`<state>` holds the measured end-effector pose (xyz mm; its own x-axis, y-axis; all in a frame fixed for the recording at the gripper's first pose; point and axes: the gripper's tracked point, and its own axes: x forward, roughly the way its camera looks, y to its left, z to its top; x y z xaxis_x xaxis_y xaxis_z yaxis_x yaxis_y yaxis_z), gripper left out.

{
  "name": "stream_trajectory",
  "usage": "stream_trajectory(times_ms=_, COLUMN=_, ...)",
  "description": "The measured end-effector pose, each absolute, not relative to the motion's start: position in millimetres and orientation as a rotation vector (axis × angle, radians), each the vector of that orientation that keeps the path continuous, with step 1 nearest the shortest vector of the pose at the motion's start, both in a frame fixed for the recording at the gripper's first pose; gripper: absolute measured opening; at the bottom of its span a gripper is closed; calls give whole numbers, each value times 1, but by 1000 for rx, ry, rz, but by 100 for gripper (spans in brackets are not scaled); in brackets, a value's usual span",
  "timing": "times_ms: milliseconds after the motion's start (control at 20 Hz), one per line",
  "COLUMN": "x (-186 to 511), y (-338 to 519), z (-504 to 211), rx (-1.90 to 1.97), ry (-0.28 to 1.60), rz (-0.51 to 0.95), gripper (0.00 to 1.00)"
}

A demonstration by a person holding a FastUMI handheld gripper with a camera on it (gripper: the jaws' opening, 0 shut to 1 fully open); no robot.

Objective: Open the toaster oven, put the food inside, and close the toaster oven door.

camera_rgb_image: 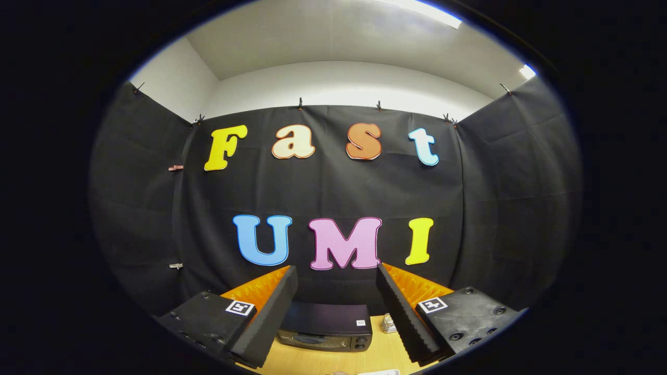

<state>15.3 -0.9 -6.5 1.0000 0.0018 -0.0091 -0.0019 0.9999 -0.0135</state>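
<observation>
Gripper view: the hand-held gripper [336, 312] has its fingers spread wide with nothing between them. Straight ahead and below, framed in the gap between the fingers, the toaster oven [325, 333] stands at the far edge of the surface [312, 362], against the booth wall. Its long axis runs crosswise to the fingers, front facing the gripper, door seemingly closed. A small ribbed object [388, 324] sits just beside its right end.
</observation>
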Motion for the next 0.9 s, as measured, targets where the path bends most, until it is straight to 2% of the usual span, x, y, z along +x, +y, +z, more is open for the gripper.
stream_trajectory(times_ms=550, x=48, y=15, z=-44, rx=7, ry=52, rz=22, gripper=98)
stream_trajectory(times_ms=900, x=103, y=33, z=-156, rx=105, ry=146, rz=-14, gripper=98)
